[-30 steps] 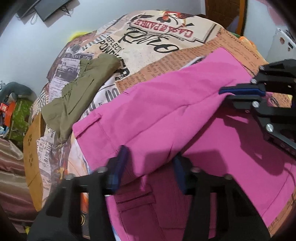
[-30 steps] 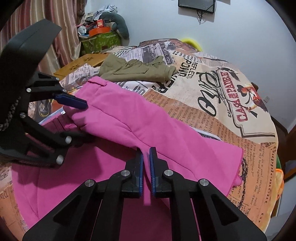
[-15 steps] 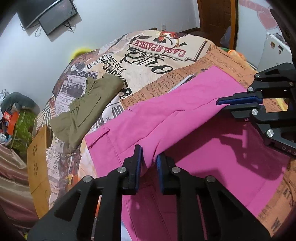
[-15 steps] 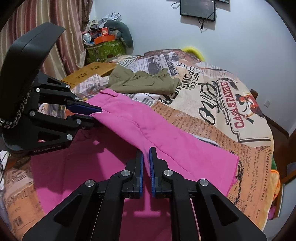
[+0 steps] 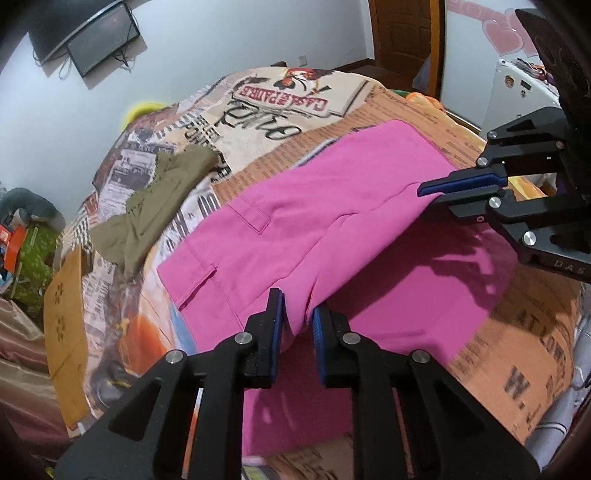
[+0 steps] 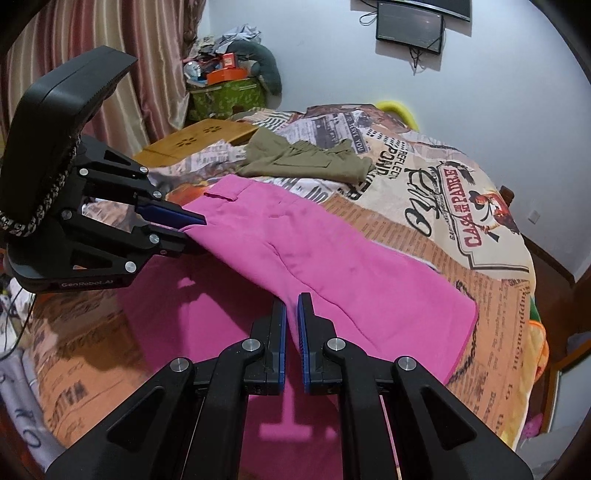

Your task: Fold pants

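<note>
Pink pants (image 5: 314,221) (image 6: 332,266) lie across a bed, folded over lengthwise, with the near fold lifted off the layer below. My left gripper (image 5: 298,314) is shut on the raised fold near the waistband end, where a pocket flap shows. My right gripper (image 6: 291,317) is shut on the same fold nearer the leg hem. Each gripper shows in the other's view: the right gripper (image 5: 436,194) at the right edge, the left gripper (image 6: 192,227) at the left, both pinching pink cloth.
An olive-green garment (image 5: 155,206) (image 6: 306,162) lies farther back on the newspaper-print bedspread (image 5: 280,110). A wooden lap tray (image 6: 199,140) sits at the bed's far corner. A green box (image 6: 229,96) of clutter stands by the curtain. A screen (image 6: 410,27) hangs on the wall.
My left gripper closed from open onto the fold of the pants. Both grippers then rose and carried the fold back across the lower layer, uncovering more of it.
</note>
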Tool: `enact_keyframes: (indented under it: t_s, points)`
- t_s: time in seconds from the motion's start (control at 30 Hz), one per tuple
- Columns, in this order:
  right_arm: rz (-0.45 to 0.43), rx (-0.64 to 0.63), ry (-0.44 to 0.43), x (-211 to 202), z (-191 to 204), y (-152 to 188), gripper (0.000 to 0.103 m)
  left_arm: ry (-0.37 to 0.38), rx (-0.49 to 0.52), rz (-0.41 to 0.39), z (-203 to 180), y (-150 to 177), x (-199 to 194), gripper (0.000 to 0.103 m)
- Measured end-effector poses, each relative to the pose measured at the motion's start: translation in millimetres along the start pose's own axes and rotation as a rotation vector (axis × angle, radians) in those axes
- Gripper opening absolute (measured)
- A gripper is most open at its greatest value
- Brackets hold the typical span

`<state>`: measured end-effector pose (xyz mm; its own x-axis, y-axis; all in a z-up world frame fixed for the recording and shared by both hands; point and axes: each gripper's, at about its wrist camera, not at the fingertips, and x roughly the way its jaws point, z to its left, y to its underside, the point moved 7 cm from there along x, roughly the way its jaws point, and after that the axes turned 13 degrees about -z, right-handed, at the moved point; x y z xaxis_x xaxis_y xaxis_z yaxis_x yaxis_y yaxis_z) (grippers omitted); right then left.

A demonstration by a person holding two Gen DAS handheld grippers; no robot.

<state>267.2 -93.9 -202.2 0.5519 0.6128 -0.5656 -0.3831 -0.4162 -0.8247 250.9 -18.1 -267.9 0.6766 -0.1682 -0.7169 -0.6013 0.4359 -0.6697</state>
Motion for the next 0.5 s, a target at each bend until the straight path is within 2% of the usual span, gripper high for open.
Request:
enact_keyframes:
  t_s: [0.5]
  points:
    - [0.044,-0.001,-0.034,-20.5,28.2,29.8,0.005,0.058,-0.029,0.03,-26.4,34.6,-23.5,0.015]
